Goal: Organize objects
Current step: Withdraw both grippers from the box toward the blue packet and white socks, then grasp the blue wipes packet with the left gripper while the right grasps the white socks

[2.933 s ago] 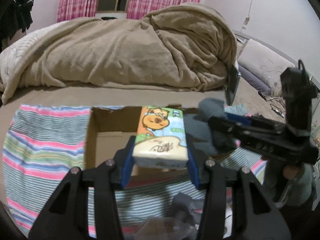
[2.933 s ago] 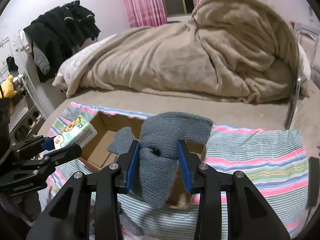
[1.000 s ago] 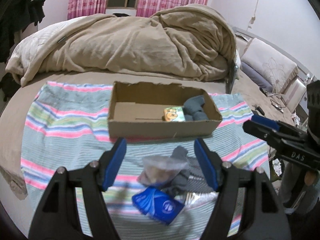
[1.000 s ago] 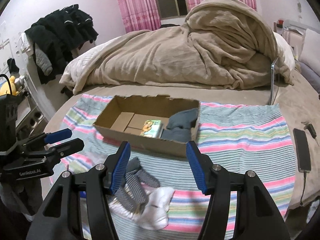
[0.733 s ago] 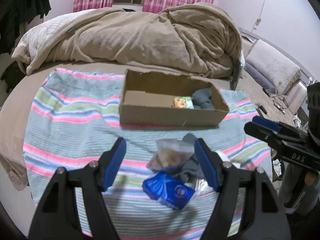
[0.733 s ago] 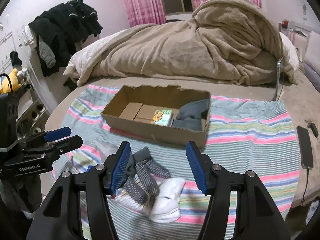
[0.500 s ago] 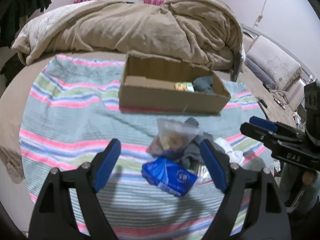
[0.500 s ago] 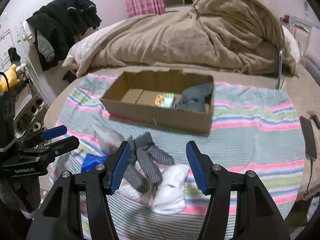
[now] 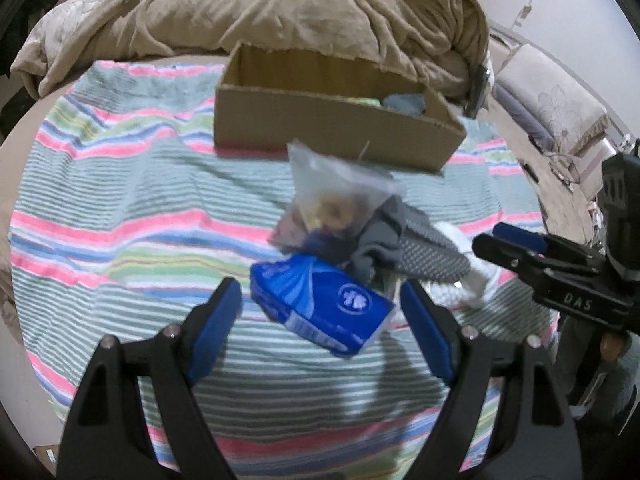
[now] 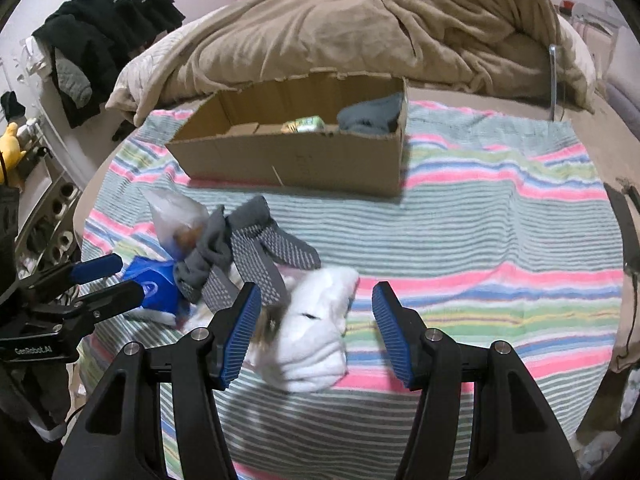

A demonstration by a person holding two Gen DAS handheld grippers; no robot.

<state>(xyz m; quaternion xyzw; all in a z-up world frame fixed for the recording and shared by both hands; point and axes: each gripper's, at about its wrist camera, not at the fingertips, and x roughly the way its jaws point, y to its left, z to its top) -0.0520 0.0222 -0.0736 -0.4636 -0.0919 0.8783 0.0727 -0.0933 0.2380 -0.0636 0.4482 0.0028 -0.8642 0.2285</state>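
A cardboard box stands on a striped blanket; inside lie a tissue pack and a grey cloth. In front of it lie a blue tissue pack, a clear bag, grey socks and white socks. My left gripper is open, its jaws on either side of the blue pack. My right gripper is open over the white socks.
A heaped beige duvet lies behind the box. Dark clothes hang at the left. A phone lies at the blanket's right edge. A pillow lies at the right.
Both grippers released the tissue pack and grey cloth into the box, pulled back, and have dropped low toward the pile in front; the blue pack and white socks now sit between the open jaws.
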